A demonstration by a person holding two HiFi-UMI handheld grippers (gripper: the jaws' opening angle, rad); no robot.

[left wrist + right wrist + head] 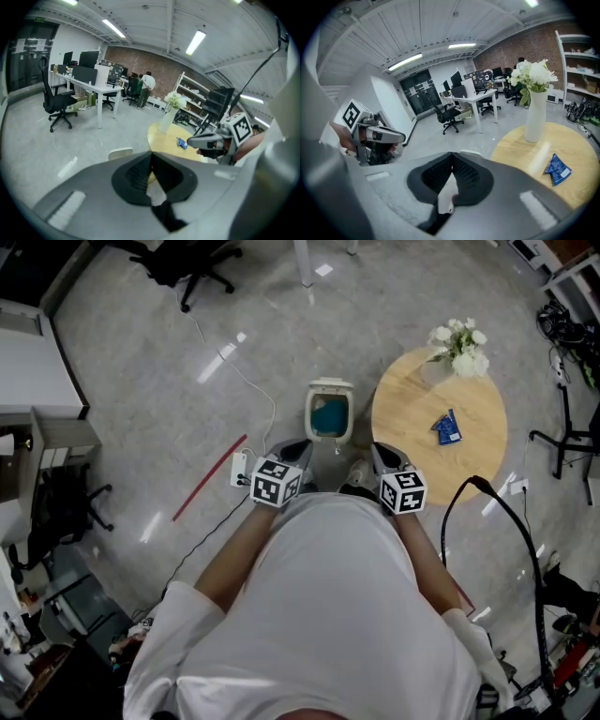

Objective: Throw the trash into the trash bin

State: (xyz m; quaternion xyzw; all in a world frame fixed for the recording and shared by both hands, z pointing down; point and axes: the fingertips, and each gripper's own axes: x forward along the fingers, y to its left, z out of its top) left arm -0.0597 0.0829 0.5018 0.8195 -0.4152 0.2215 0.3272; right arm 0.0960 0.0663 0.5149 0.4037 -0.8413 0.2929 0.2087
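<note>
Trash: one small crumpled blue wrapper (447, 427), flat on round light-wood table (412, 409), near side, apart from one vase of white flowers (459, 345) at far edge.

One cream trash bin with teal liner (328, 385) on grey floor, just left of table.

Two grippers: left gripper (292, 448) and right gripper (384, 454), jaws pressed together, nothing pinched, both short of bin.

White power strip (239, 468) and red floor stripe (210, 477) at left.

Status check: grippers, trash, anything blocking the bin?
Left gripper shut, empty; right gripper shut, empty. Blue wrapper on round table, untouched. Trash bin open, nothing blocking it.
</note>
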